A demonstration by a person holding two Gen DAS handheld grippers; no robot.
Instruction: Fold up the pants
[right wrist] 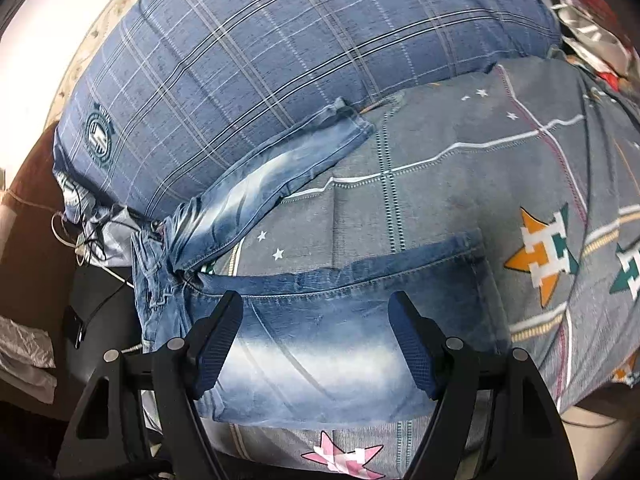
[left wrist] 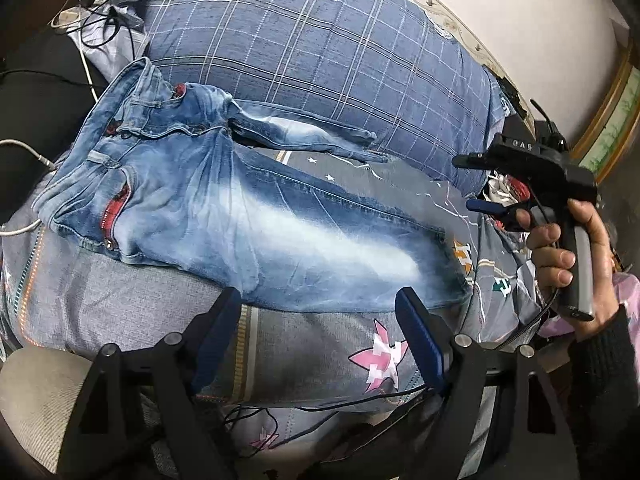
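Here, faded blue denim jeans (left wrist: 224,216) lie centre-frame on the grey star-print bedsheet (left wrist: 312,352); left gripper (left wrist: 320,320) and right gripper (right wrist: 316,320) both gape wide, empty.

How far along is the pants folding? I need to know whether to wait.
Barely begun. Done: the jeans lie on the bedspread, legs splayed apart, the far leg against the plaid pillow. In hand: nothing; the left hand-held gripper and right hand-held gripper are open above the near leg. Left: every fold.
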